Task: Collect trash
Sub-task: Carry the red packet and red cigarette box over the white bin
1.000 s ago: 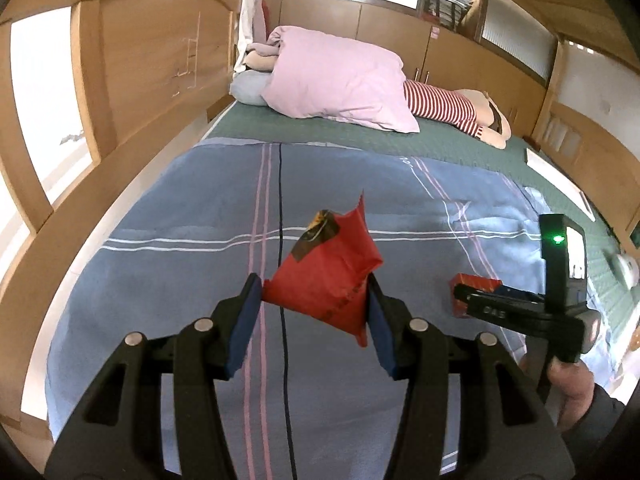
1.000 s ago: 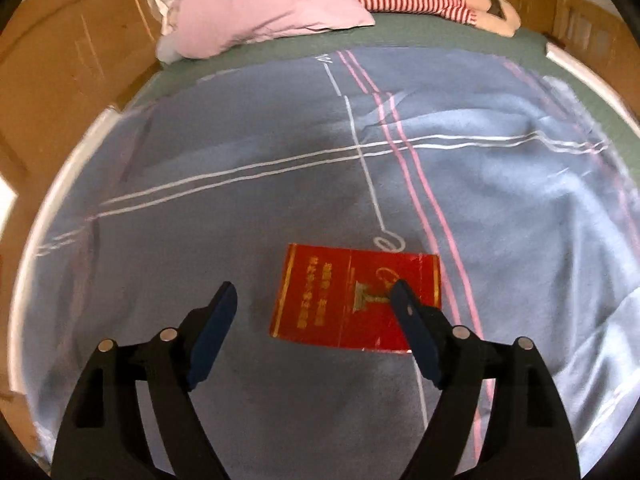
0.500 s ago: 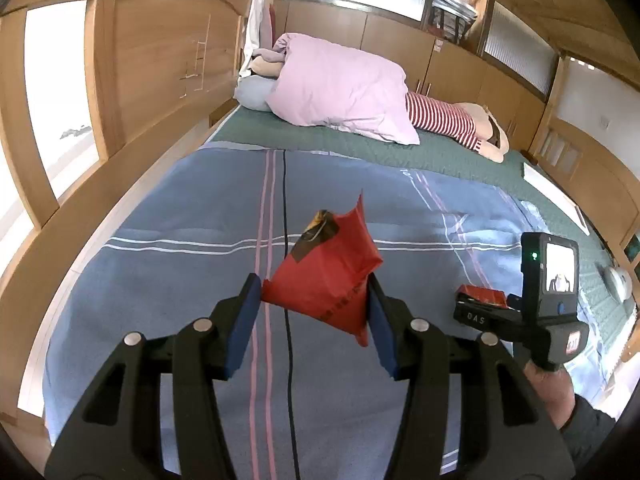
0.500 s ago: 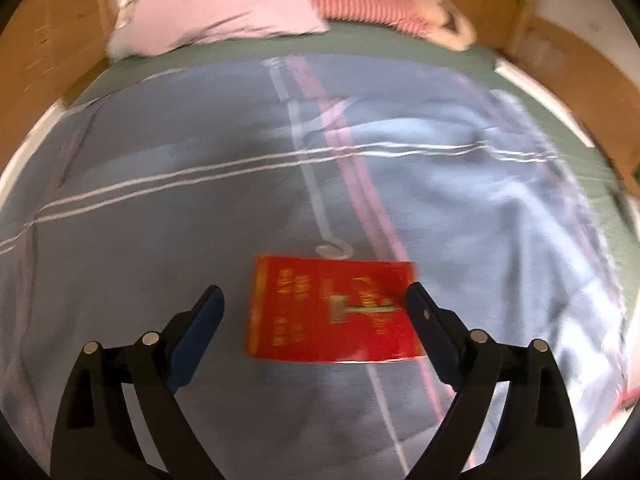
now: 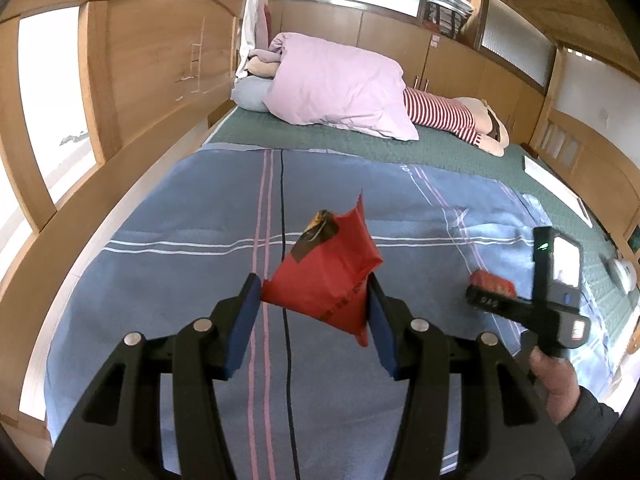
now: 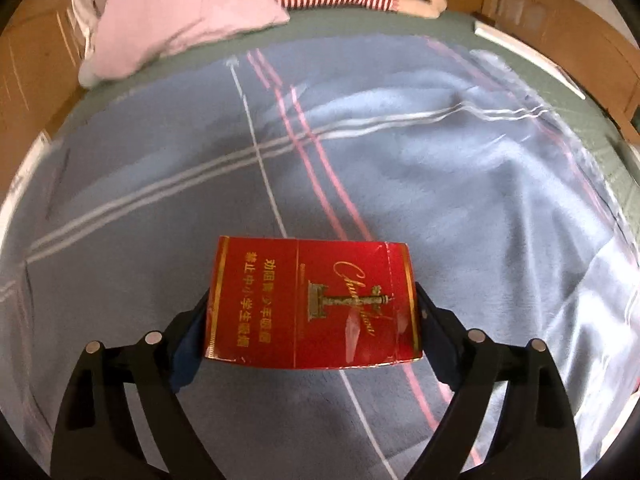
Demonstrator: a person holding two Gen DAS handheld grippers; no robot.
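Right wrist view: red cigarette pack (image 6: 312, 306) seen flat on blue blanket (image 6: 440, 184), right between jaws of right gripper (image 6: 312, 320). Long side of pack runs straight across, from one jaw to other. Jaws spread wide, one at each short end; whether pack is touched cannot be told. Squeeze looks like next step.

Left wrist view: red wrapper (image 5: 322, 270) pinched in half-closed jaws of left gripper (image 5: 312, 316), held above blanket. Right gripper much nearer pack.
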